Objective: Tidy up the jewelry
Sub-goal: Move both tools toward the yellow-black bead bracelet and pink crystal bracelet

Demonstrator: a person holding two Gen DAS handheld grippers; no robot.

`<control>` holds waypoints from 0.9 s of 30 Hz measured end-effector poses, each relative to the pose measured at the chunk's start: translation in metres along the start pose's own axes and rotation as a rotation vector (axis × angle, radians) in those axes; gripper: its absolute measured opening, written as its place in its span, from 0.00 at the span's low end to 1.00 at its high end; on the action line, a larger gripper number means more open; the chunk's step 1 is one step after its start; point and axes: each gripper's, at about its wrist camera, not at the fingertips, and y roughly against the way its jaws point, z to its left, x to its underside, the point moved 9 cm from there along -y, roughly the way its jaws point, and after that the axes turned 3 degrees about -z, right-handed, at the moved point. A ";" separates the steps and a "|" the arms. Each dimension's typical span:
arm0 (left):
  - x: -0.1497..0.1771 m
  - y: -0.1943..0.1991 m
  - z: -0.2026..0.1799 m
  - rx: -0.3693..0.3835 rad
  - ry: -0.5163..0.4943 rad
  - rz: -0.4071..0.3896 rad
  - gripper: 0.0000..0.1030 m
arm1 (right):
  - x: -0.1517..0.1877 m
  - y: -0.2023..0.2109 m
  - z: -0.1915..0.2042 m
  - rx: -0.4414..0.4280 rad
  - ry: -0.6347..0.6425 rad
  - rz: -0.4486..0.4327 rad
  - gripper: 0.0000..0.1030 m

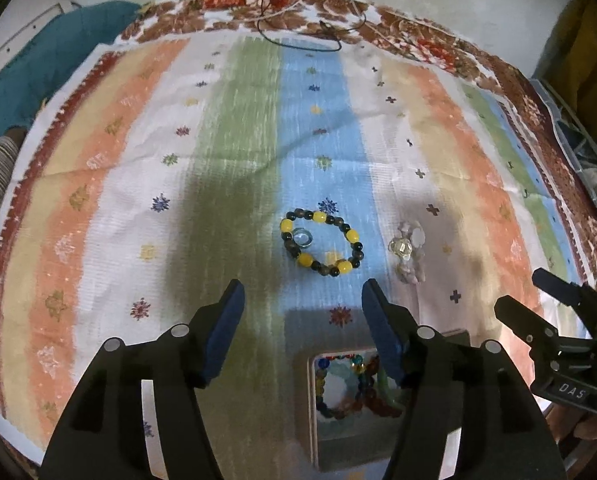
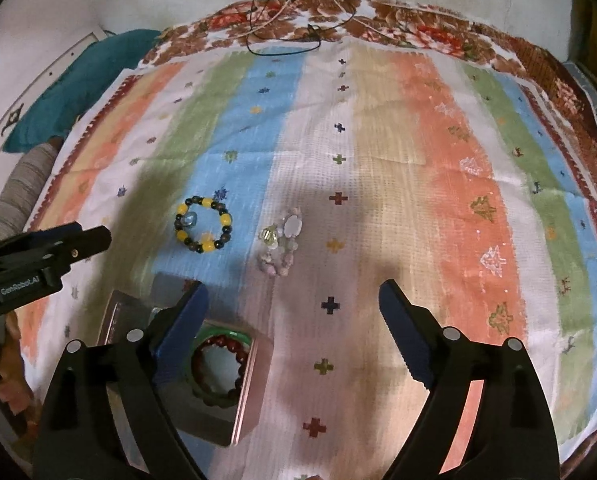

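A yellow-and-dark beaded bracelet (image 1: 323, 242) lies on the striped cloth with a small clear blue ring (image 1: 301, 236) inside it. Both also show in the right wrist view, the bracelet (image 2: 203, 230) and the ring (image 2: 189, 220). To its right lies a pale pink bead bracelet with clear charms (image 1: 409, 251), also seen in the right wrist view (image 2: 281, 246). A small open box (image 1: 340, 392) holds several bracelets; it also shows in the right wrist view (image 2: 218, 372). My left gripper (image 1: 302, 300) is open and empty above the box. My right gripper (image 2: 292, 300) is open and empty to the box's right.
A striped cloth (image 2: 458, 200) covers the surface, with a floral cloth border at the back (image 1: 298, 12). Black and tan cords (image 1: 298, 28) lie at the far edge. A teal cloth (image 1: 38, 76) lies at the left.
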 end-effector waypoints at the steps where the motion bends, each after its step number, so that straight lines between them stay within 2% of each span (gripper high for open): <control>1: -0.001 -0.005 0.001 0.002 0.010 0.008 0.60 | -0.001 -0.004 -0.002 0.000 -0.005 0.008 0.85; 7: -0.002 -0.027 0.009 0.000 0.037 0.049 0.60 | -0.001 -0.024 -0.002 0.009 0.002 0.051 0.86; 19: -0.007 -0.059 0.008 -0.013 0.008 0.098 0.61 | -0.001 -0.054 -0.003 0.049 0.015 0.110 0.86; 27: -0.007 -0.078 0.011 -0.030 -0.020 0.130 0.61 | 0.000 -0.075 -0.013 0.065 -0.021 0.144 0.86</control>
